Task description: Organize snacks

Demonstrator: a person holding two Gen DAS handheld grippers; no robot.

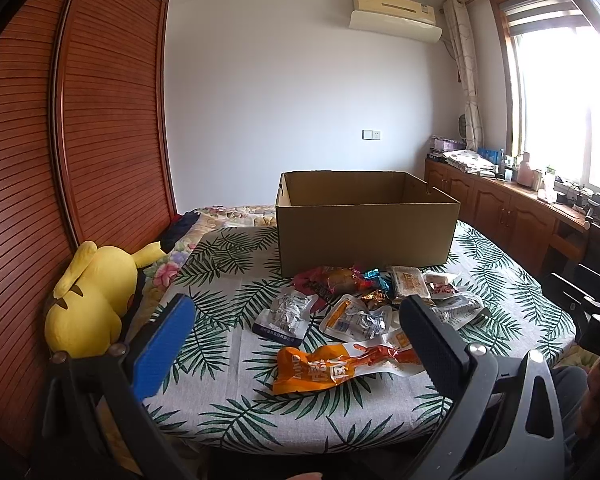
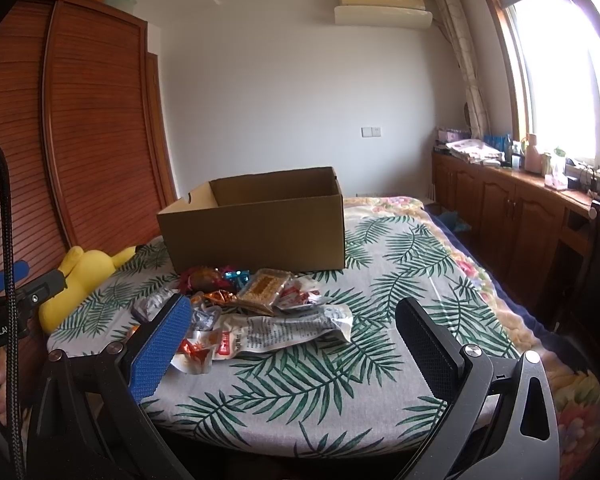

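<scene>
Both claws hang wide apart and hold nothing: the left claw (image 1: 300, 344) hovers over the near edge of the snack pile, the right claw (image 2: 296, 340) sits a little further right. The snacks lie loose on the leaf-print cloth (image 1: 228, 408), just in front of the open cardboard box (image 1: 364, 232), which looks bare inside as far as its walls let one see.

The packets overlap, and that is the main risk. The orange packet (image 1: 340, 368) lies nearest the left claw, with one end under the black finger, so closing there could pinch only a slippery foil edge and let it slide out on the way to the box. A deeper reach could drag the silver pouches (image 1: 288, 312) beside it along too. The cloth may be soft underneath, so a hard press could bunch it.

The left view shows the orange packet plainly; the right view hides most of it behind the blue finger. The right view instead shows the long white wrapper (image 2: 284, 332) flat across the front of the pile and the bare cloth to the right.
</scene>
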